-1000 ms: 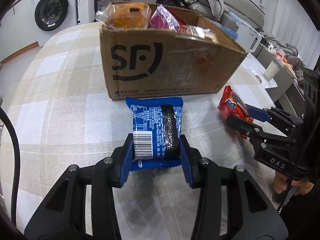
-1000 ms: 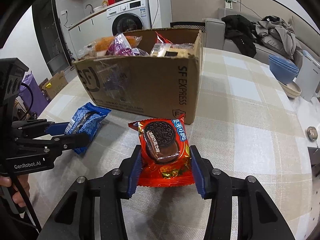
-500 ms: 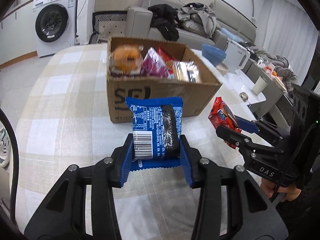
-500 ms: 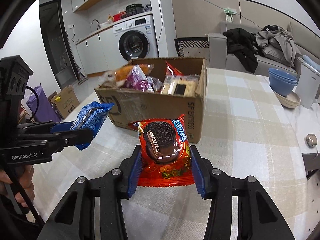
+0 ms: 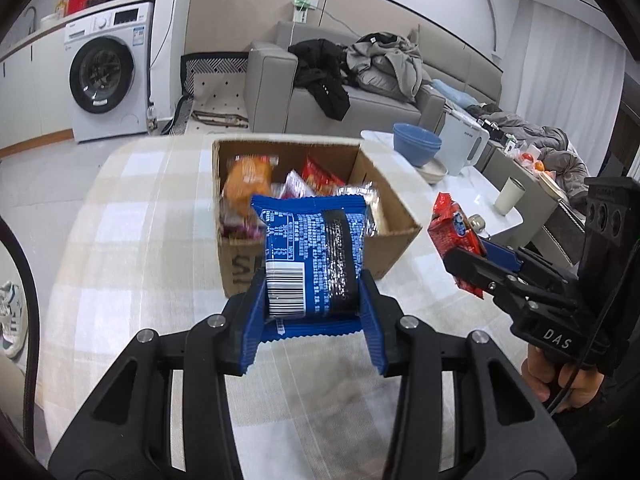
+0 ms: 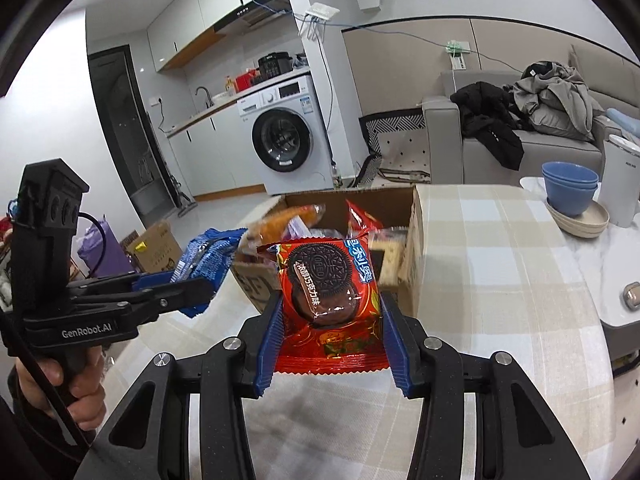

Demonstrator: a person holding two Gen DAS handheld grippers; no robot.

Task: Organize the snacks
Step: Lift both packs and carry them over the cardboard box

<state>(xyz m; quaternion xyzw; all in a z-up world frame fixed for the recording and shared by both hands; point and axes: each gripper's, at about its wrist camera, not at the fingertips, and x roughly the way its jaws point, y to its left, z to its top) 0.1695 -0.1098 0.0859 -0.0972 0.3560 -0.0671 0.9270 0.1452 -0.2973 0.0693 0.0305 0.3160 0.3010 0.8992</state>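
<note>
While both packets hang in the air above the checked tablecloth (image 5: pixel 132 240), each gripper has its own snack pinched. Left gripper (image 5: pixel 314 320) has its blue pads clamped narrow on the sides of a blue cookie packet (image 5: pixel 314 256), back side up so you can see the barcode and the dark seam strip. Right gripper (image 6: pixel 332 332) is squeezing a red Oreo packet (image 6: pixel 330 292), cookie picture facing the camera, pads pressed on both edges. From the left wrist view the red packet shows off to the right, and a hand (image 5: pixel 560 380) grips the handle below it. The open cardboard box (image 5: pixel 384 196) sits on the table just beyond both packets, and it's got an orange pastry bag (image 5: pixel 246 184), a purple wrapper and some red and silver packs inside. Off past the box: stacked blue bowls (image 6: pixel 570 190), a white kettle (image 5: pixel 466 148), a washing machine (image 6: pixel 282 146) and a grey sofa (image 6: pixel 560 148) piled with jackets.
</note>
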